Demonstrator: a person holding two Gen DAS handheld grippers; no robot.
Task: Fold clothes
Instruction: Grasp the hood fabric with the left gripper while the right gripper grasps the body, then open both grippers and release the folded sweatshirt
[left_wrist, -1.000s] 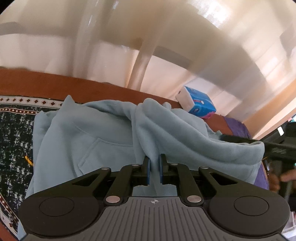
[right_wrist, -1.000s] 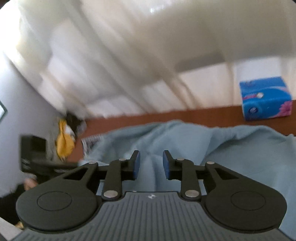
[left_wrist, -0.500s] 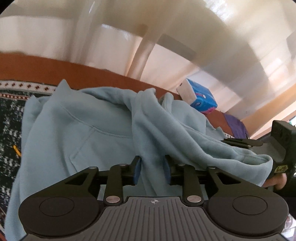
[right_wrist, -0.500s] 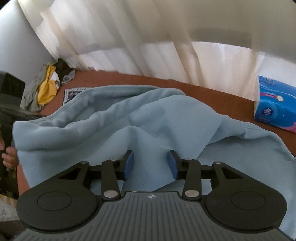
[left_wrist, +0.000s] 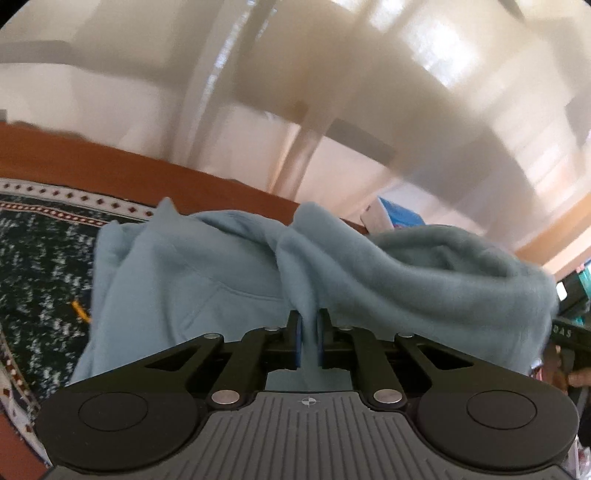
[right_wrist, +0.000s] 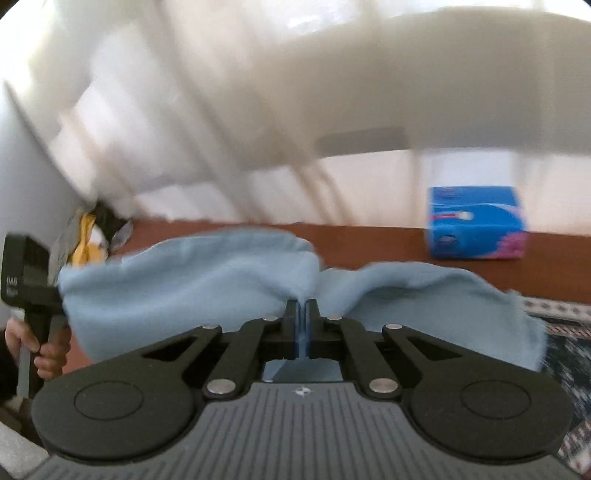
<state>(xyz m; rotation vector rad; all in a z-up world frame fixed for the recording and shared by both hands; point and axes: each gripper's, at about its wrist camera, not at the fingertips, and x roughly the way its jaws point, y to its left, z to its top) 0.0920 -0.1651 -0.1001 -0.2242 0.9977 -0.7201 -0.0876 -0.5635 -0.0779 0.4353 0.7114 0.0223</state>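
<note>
The light-blue fleece hooded sweatshirt (left_wrist: 207, 280) lies bunched across the reddish-brown wooden table (right_wrist: 369, 240), part of it over the dark patterned woven mat (left_wrist: 40, 266) with a diamond border, and a long fold of it is lifted between the two claws. The left claw (left_wrist: 308, 338) has just closed and pinches a ridge of the fleece between its blue pads; the right claw (right_wrist: 303, 328) has likewise just closed, clamped nearly flat on a thin fold of the same garment.

The main risk, as I judge it, is the grip itself: each claw holds only a narrow pinch of thick, soft fabric, so the weight of the hanging sweatshirt may pull it free when it is carried over. Both views are blurred, which suggests quick motion, and a fast swing would add to that pull. A second risk is an uneven fold, since the cloth between the claws sags and the body underneath is rumpled, so creases may get trapped.

On the far side of the table the blue cardboard tissue box (right_wrist: 476, 221) stands apart from the garment, near enough for a swept fold to knock it. A heap of yellow and dark clothes (right_wrist: 92, 236) lies at the far left corner, clear of the work. White curtains (right_wrist: 221, 110) hang behind.
</note>
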